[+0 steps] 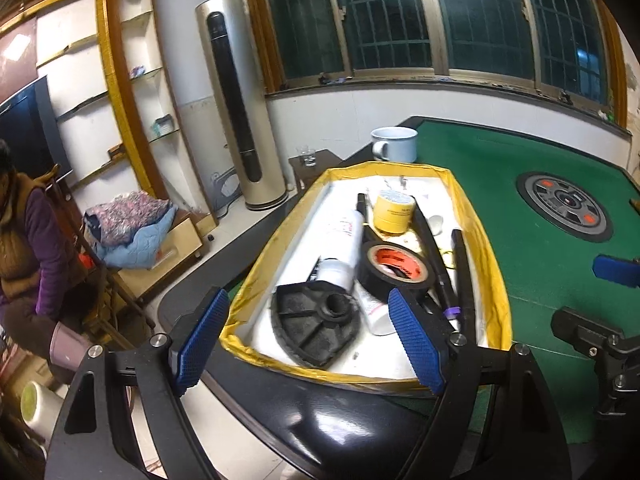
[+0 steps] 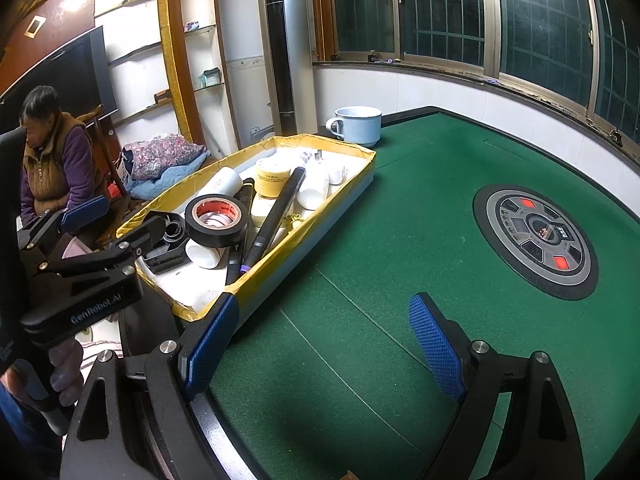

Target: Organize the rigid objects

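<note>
Both grippers, left [image 1: 310, 336] and right [image 2: 326, 344], hover wide and empty (nothing lifted), the tape roll [image 1: 394, 270] and tubes jumbled in the yellow-rimmed tray [image 1: 490, 248]

A home living room is indicated by a green-felt mahjong surface [image 2: 400, 240], a standing air conditioner [image 2: 286, 52], a television [image 2: 76, 76], wall shelves [image 1: 132, 92] and folded bedding [image 1: 132, 220].
</note>
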`<state>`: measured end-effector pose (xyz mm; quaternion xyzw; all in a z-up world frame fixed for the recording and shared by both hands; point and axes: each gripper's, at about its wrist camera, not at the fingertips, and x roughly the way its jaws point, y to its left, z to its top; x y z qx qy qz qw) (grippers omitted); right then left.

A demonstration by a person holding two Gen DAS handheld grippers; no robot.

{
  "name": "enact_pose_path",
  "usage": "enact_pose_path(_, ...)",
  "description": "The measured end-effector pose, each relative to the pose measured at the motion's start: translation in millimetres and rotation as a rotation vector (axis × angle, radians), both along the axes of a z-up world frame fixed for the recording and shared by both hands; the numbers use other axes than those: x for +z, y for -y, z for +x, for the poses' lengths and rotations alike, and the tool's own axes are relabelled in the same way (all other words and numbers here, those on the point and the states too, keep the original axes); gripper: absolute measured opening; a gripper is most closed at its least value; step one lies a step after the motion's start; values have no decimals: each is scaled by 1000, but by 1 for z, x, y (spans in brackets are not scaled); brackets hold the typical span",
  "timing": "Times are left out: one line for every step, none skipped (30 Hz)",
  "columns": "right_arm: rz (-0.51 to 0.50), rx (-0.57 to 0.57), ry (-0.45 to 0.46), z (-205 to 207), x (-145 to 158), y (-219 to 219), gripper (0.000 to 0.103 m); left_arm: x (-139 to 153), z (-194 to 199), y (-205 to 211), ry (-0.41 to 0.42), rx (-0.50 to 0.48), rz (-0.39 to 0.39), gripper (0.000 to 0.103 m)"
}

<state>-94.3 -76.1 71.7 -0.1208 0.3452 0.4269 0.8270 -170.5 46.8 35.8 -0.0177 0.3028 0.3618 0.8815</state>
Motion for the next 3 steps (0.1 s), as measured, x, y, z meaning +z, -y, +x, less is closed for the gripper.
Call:
enact_pose_path(-1,-1,0,0,0,0,84,0,-2,-2,5,9,4,83)
enact_pose_path(-2,-2,1,0,0,0,84,1,-2,-2,7,17,9,83)
enact_pose_path(-1,-3,0,0,0,0,84,2,-3,-3,11,17,10,83)
